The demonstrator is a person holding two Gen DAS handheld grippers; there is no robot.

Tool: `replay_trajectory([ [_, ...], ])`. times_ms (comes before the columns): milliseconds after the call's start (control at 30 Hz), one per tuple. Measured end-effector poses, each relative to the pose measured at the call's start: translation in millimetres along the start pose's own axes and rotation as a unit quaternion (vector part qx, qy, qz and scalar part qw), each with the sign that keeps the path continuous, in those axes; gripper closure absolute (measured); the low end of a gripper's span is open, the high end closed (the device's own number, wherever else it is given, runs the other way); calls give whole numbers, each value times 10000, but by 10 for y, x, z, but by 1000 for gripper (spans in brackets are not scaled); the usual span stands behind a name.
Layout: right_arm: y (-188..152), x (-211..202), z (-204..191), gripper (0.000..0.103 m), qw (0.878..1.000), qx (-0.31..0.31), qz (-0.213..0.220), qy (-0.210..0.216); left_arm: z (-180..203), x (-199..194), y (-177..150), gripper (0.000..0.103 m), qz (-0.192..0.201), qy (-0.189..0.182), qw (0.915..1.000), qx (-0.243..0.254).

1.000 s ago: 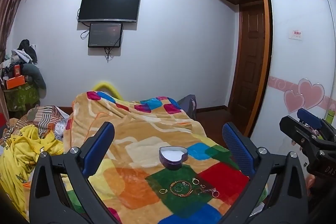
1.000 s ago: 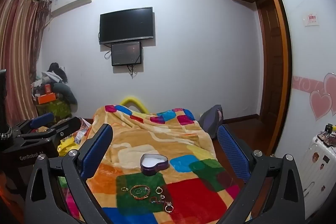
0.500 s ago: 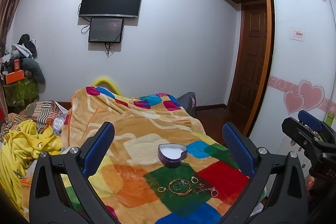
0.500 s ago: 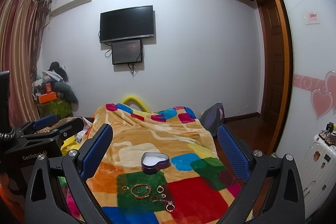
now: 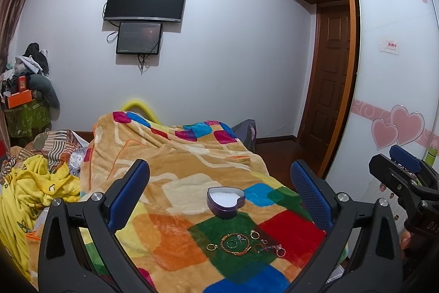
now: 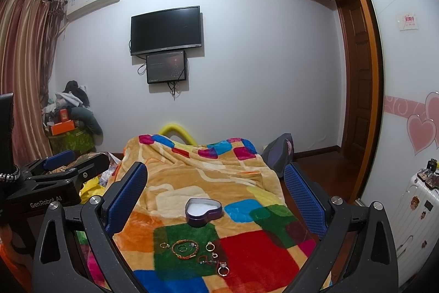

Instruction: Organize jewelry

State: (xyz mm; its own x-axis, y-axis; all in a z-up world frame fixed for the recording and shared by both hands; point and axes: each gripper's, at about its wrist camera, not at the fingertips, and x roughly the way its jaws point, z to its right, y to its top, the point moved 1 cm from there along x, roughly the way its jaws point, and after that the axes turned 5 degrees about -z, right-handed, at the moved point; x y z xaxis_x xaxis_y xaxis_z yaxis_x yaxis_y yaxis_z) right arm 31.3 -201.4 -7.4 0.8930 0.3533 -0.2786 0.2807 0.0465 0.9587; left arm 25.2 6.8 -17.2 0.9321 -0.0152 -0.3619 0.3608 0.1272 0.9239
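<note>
A patchwork blanket (image 5: 175, 164) covers the bed and fills the lower centre of both views. On it stands an open heart-shaped tin (image 5: 225, 198), upper centre of the green patch, with a bracelet (image 5: 235, 244) and several small rings (image 6: 210, 246) lying loose just below it at lower centre. Left claw (image 5: 219, 197) and right claw (image 6: 215, 197) both stand wide apart above the blanket, holding nothing and touching nothing.

Bed under a patchwork blanket (image 5: 175, 169), open heart-shaped purple box (image 5: 225, 201) on it, bracelet (image 5: 235, 245) and scattered rings (image 6: 210, 246) on the green patch nearer
</note>
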Motion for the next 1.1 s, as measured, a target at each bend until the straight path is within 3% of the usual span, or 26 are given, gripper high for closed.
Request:
replay_trajectory([
  [1100, -4, -22, -24, 4, 10000, 43, -35, 25, -1, -17, -8, 0, -25, 2, 10000, 4],
])
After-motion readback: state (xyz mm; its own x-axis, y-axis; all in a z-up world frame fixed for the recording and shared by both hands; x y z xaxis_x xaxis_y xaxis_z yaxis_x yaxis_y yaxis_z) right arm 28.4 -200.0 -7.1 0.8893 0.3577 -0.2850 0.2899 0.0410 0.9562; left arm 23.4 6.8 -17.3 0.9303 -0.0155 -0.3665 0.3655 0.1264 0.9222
